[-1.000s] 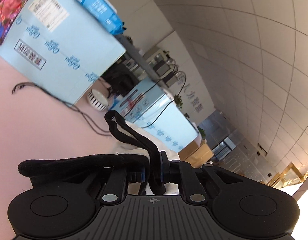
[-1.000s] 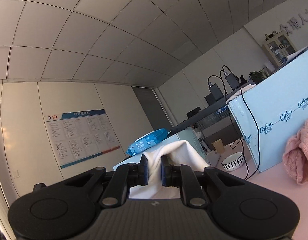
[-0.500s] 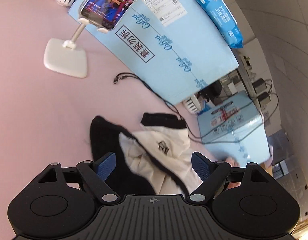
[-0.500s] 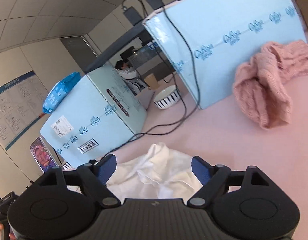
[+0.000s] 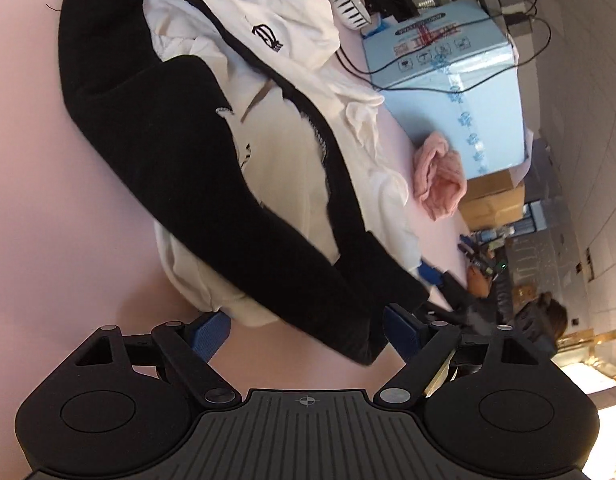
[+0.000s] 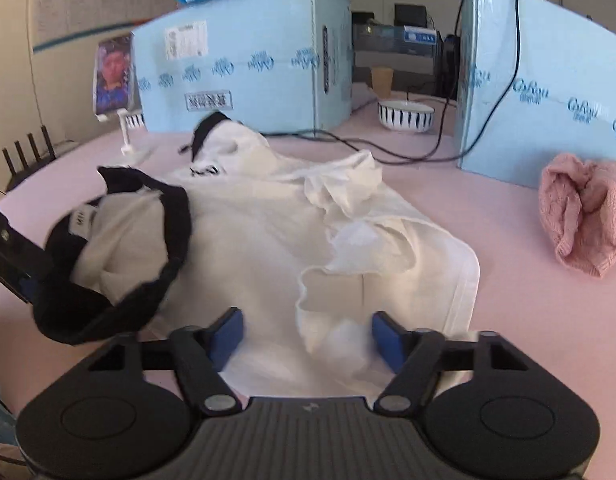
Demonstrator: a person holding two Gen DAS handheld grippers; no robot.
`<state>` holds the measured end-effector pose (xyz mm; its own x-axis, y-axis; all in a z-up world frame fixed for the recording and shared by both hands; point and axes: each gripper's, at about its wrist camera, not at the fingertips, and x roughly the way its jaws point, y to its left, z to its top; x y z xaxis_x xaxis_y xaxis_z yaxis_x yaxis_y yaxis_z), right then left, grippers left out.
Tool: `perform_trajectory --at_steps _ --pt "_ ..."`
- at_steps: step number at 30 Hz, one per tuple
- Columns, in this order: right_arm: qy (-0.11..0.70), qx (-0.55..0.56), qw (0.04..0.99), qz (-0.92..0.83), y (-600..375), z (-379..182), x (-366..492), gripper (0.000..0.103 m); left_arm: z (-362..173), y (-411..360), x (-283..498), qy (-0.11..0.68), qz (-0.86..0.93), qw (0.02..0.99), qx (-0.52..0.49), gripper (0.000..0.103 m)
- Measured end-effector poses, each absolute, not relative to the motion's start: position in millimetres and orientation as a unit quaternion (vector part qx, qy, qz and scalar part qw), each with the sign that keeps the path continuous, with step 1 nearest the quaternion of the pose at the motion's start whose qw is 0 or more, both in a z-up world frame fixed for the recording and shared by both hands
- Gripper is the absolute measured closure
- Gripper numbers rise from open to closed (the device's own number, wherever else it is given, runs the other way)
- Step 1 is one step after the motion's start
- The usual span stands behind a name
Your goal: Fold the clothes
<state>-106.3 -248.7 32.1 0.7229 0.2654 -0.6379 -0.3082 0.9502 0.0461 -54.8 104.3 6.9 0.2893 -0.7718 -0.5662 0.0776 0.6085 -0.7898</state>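
White garment with black trim lies crumpled on pink table

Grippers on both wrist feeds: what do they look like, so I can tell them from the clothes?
Both look alike: the left claw and right claw have blue ridged pads on black angular link arms with silver pivot screws. Behind sits a black ribbed housing with two round raised discs and a small crosshair mark. No cables or sleeves show.
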Motion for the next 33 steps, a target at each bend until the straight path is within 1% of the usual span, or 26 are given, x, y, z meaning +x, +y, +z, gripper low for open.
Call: perform_trajectory --at_steps 1,2,3,4,8,9,12,14,16,17,19,20,21,22,23,24,25,27,29,32,33 --pt "0.330 -0.023 0.932 0.150 -252.5 32.8 -105.7 0.087 8.1 103.3 -54.0 0.515 -0.287 0.738 -0.330 0.065" --pt "0.321 -0.004 0.936 0.143 -258.9 36.0 -104.0 0.095 8.5 102.6 -51.9 0.508 -0.281 0.747 -0.325 0.080" --pt "0.311 0.018 0.940 0.135 -266.5 40.5 -101.7 0.096 9.5 102.9 -48.4 0.500 -0.275 0.756 -0.322 0.087" --pt "0.295 0.033 0.947 0.126 -273.2 47.5 -100.8 0.096 12.0 104.2 -44.7 0.494 -0.272 0.760 -0.322 0.088" --pt "0.191 0.077 0.976 0.076 -307.6 89.6 -104.3 0.097 49.8 131.6 -32.2 0.409 -0.283 0.794 -0.350 0.089" --pt "0.163 0.106 0.978 0.071 -322.1 102.4 -111.0 0.097 64.1 143.4 -31.1 0.382 -0.291 0.799 -0.361 0.089" --pt "0.117 0.166 0.977 0.059 -357.5 120.2 -133.3 0.097 77.0 174.2 -33.7 0.364 -0.296 0.788 -0.399 0.089" --pt "0.122 0.190 0.973 0.045 -374.1 116.5 -146.4 0.096 71.4 198.3 -47.3 0.365 -0.276 0.788 -0.411 0.089" --pt "0.184 0.209 0.960 0.030 -388.3 94.5 -156.0 0.096 60.7 213.2 -60.3 0.373 -0.251 0.794 -0.410 0.089" --pt "0.215 0.216 0.952 0.029 -392.5 82.2 -157.8 0.096 47.9 223.8 -70.3 0.391 -0.230 0.791 -0.411 0.089" --pt "0.278 0.215 0.935 0.036 -395.5 54.4 -160.9 0.090 19.3 241.4 -87.4 0.433 -0.201 0.772 -0.419 0.088" --pt "0.310 0.213 0.926 0.040 -396.6 40.1 -162.6 0.088 10.7 246.1 -92.6 0.449 -0.193 0.763 -0.424 0.082" --pt "0.327 0.210 0.921 0.039 -396.9 31.1 -164.6 0.079 6.9 248.5 -95.9 0.456 -0.191 0.758 -0.426 0.069" --pt "0.326 0.212 0.921 0.037 -398.6 28.9 -168.6 0.070 8.1 249.6 -101.6 0.454 -0.197 0.757 -0.427 0.061" --pt "0.319 0.216 0.922 0.035 -401.2 28.8 -173.5 0.051 13.5 247.0 -106.8 0.447 -0.212 0.761 -0.420 0.045" --pt "0.312 0.220 0.924 0.033 -403.7 28.8 -178.3 0.033 20.1 242.9 -110.4 0.439 -0.230 0.765 -0.410 0.035" --pt "0.302 0.225 0.926 0.036 -406.3 30.7 -183.1 0.029 29.6 235.0 -115.1 0.433 -0.253 0.770 -0.394 0.031" --pt "0.294 0.224 0.928 0.045 -406.4 35.8 -185.8 0.027 46.7 219.4 -124.3 0.424 -0.291 0.777 -0.362 0.025" --pt "0.297 0.211 0.930 0.050 -402.6 38.6 -185.2 0.025 60.0 196.2 -134.1 0.427 -0.318 0.780 -0.329 0.022" --pt "0.316 0.198 0.926 0.057 -395.9 34.6 -174.7 0.025 57.9 153.5 -137.4 0.459 -0.359 0.762 -0.284 0.020" --pt "0.323 0.196 0.924 0.060 -393.2 32.1 -171.1 0.025 53.4 138.4 -136.6 0.472 -0.352 0.767 -0.255 0.019"
